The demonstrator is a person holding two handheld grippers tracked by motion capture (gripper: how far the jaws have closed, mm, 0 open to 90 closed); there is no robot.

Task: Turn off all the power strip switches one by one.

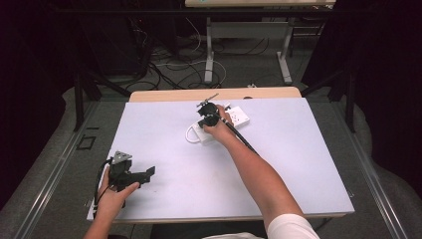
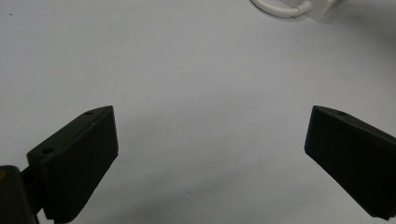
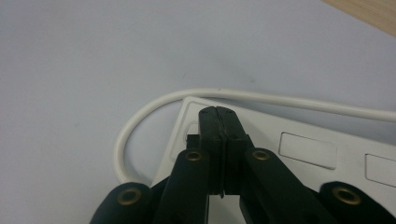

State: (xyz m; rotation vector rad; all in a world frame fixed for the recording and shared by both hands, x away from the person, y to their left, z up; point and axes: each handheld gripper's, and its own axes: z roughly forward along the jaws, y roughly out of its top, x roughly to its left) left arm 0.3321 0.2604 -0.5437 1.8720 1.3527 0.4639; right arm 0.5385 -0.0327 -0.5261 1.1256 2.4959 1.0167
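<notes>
High view: right gripper (image 1: 209, 118), jaws pressed together and empty, touches the white power strip (image 1: 238, 118) at table's 12 o'clock; its long axis runs 8-to-2. Left gripper (image 1: 148, 172), agape, idles at 7.

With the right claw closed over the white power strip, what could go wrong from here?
1. The closed right claw sits over the end of the white plastic power strip; nothing holds the strip, so a push may slide it.
2. Its looped white cable lies beside the claw and could snag.
3. The open left claw is too far away to steady it.
</notes>
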